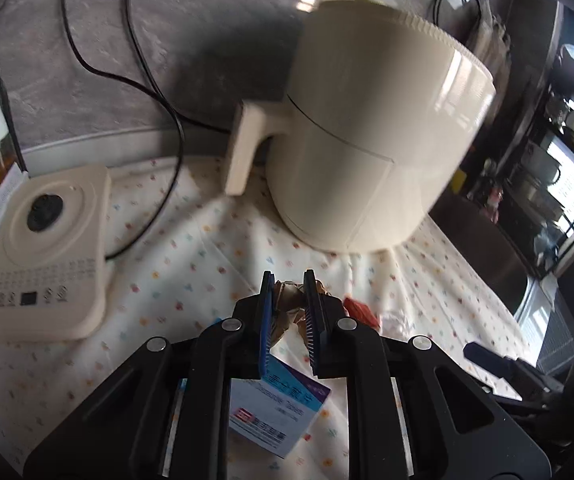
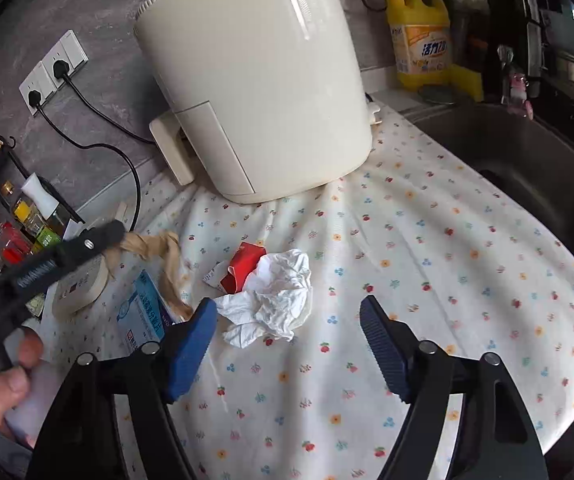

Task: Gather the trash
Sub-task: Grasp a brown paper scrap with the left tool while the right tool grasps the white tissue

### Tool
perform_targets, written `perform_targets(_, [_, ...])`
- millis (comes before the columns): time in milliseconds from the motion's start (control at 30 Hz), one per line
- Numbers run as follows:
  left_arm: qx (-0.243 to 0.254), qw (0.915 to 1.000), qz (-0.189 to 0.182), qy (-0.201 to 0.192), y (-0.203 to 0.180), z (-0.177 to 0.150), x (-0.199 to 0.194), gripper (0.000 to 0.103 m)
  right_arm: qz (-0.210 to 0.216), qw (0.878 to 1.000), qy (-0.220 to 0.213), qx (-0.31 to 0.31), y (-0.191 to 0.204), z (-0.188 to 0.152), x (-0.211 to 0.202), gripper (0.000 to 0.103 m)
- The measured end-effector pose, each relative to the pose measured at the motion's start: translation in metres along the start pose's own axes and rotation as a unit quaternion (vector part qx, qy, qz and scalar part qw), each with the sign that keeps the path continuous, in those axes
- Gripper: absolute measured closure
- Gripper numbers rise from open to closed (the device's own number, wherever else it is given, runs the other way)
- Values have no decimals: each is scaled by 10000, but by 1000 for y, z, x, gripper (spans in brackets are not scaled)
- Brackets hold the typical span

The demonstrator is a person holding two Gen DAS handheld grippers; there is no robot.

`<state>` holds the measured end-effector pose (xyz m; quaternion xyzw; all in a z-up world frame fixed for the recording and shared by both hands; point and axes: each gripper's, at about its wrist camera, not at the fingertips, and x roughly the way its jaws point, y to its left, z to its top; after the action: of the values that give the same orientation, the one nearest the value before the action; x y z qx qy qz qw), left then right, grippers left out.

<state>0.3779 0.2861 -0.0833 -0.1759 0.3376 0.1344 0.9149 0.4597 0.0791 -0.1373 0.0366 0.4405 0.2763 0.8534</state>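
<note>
Kitchen counter is covered w/ a floral cloth (image 2: pixel 427 240); a cream air fryer (image 2: pixel 255 80) is seen well ahead of both tongs, a sink (image 2: pixel 527 160) off to the right of the right tongs. Left tongs (image 1: pixel 289 280) are closed down to a narrow gap on a crumpled brown paper wad (image 1: pixel 287 300), which is pinched between the blue pads. In the right-wrist view the same brown paper (image 2: pixel 159 252) is seen trailing out from the left tongs' tip, twisted, approx. touching the cloth. A blue-and-white packet (image 1: pixel 275 412) is seen lying under the left tongs, just behind the pads. Right tongs (image 2: pixel 287 312) are held wide open, nothing gripped; a crumpled white tissue (image 2: pixel 275 296) lies on the cloth between the fingertips, just ahead, nearer the left pad, not touched so far as can be told. A red wrapper (image 2: pixel 243 264) is partly tucked under the tissue's far edge. A cream kettle base (image 1: pixel 47 248) is seen left of the left tongs. A hand (image 2: pixel 7 384) is seen at lower left of the right tongs.
</note>
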Motion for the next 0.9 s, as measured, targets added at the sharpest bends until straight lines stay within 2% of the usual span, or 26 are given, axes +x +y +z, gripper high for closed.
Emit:
perform_targets(333, [44,9994,268,225,14,3,18,88,136,9996,209,116,3,2,33,37])
perform_targets(367, [61,9993,262,253,13,1,21,88,129,9995,255,127,2,1,37,42])
perform_targets(433, [85,9992,238,299,12,-1,26,88,100,9990,408,133,0,-2,46,59])
perform_targets(467, [99,9992,225,320,11,-2,27,88,44,9987,493,111,0,-3,50,78])
perform_targets(500, [108,9992,207,334,10,-3,28,88,-42,9984,550,85,-1,-6,52,90])
perform_targets(600, [136,9993,111,317,7,-6,27,88,-10,9991,419,70,0,-10,42,93])
perform_targets(900, [86,9996,-223,156,5,-18,1,88,-122,9997,186,26,11,-26,-3,93])
